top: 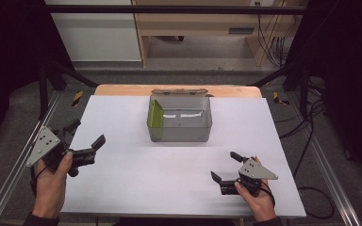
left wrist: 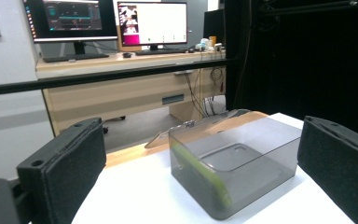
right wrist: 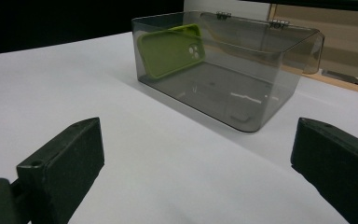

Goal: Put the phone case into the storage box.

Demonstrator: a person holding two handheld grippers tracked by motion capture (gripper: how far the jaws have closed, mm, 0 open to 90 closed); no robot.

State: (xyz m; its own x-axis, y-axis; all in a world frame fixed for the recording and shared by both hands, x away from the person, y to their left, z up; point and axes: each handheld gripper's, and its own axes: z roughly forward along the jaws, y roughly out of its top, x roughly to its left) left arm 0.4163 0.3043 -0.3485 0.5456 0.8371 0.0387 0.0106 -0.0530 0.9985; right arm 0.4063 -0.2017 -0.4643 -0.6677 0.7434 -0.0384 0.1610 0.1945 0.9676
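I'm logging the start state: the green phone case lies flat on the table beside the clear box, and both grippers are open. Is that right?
Not quite. The green phone case is inside the clear box, leaning on edge against its left wall, not flat on the table beside it; the right gripper view shows this best. The rest holds: the left gripper and right gripper are both open.

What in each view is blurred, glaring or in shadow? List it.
High view: even light on the white table, dark surroundings, a white glare streak on the clear box floor. Left gripper view: near jaws soft, bright monitors washed out. Right gripper view: jaws blurred, green phone case sharp, soft shadow beside the box.
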